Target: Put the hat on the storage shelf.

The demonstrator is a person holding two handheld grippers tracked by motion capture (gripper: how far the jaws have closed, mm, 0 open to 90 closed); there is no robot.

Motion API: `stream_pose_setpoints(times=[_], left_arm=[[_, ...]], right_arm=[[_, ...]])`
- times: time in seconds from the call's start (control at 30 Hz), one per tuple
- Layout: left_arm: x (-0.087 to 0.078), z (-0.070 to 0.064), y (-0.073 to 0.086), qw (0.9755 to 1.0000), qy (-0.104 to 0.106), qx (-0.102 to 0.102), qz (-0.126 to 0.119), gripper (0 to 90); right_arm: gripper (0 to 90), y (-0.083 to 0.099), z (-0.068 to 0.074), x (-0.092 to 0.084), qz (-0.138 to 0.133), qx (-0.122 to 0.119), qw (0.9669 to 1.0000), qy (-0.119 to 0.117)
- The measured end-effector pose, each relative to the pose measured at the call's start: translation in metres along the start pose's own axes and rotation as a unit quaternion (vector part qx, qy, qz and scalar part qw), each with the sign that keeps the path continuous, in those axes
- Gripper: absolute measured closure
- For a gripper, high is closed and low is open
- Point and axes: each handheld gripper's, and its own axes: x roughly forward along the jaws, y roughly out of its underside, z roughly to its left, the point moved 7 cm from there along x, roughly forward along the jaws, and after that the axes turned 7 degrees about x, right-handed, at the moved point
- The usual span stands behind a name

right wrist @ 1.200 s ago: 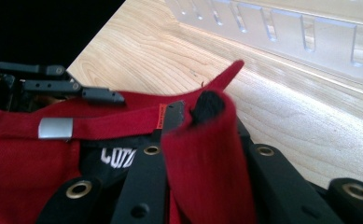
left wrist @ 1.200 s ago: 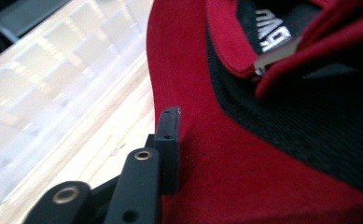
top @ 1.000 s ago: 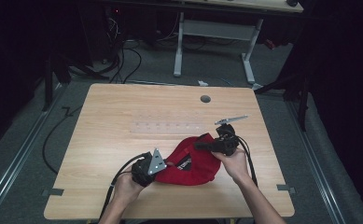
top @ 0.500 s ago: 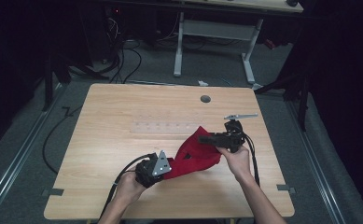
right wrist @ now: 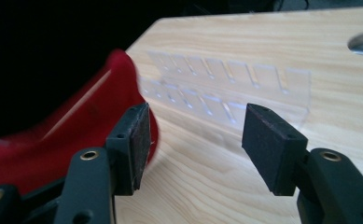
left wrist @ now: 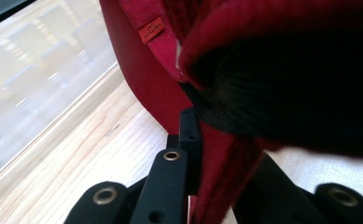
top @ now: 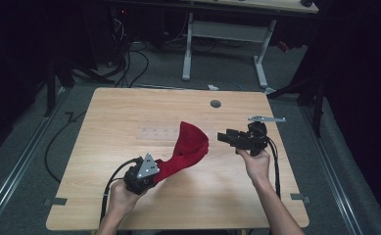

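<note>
A red fabric piece [top: 189,146] with a small orange label [left wrist: 151,29] rises off the wooden table [top: 124,110], held at its lower end. My left gripper [top: 157,172] is shut on that end near the table's front; in the left gripper view the red fabric [left wrist: 146,79] runs between the jaws of the left gripper [left wrist: 205,154]. My right gripper [top: 223,137] is open to the right of the fabric and apart from it. In the right gripper view the right gripper [right wrist: 195,140] has nothing between its pads, and the red fabric [right wrist: 72,130] lies left of them.
A clear plastic rack with several slots [top: 157,133] lies flat on the table behind the fabric, and is closer in the right gripper view [right wrist: 226,79]. A round cable hole [top: 215,104] sits near the far edge. Beyond the table are cables [top: 129,54] and a desk frame [top: 222,34].
My right gripper has let go of the red fabric, opened and drawn off to the right. The fabric, flat on the table before, now stands up from my left gripper.
</note>
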Motion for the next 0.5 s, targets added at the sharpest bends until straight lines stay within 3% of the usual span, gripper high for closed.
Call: stream_pose_setpoints(times=[0.2,0.3,0.43,0.5], left_arm=[[-0.004,0.012,-0.005,0.9995,-0.01,-0.028,-0.007,85.8],[-0.007,0.018,-0.012,0.9989,-0.016,-0.041,-0.013,85.8],[-0.011,0.027,-0.021,0.9971,-0.025,-0.064,-0.033,85.8],[-0.01,0.031,-0.026,0.9957,-0.025,-0.08,-0.04,85.8]], right_arm=[[39.0,0.021,-0.014,0.007,0.011,-0.017,0.9993,0.032],[37.6,0.035,-0.024,0.014,0.028,-0.022,0.9979,0.054],[37.4,0.054,-0.035,0.024,0.054,-0.06,0.9917,0.1],[38.0,0.062,-0.042,0.026,0.041,-0.076,0.9888,0.122]])
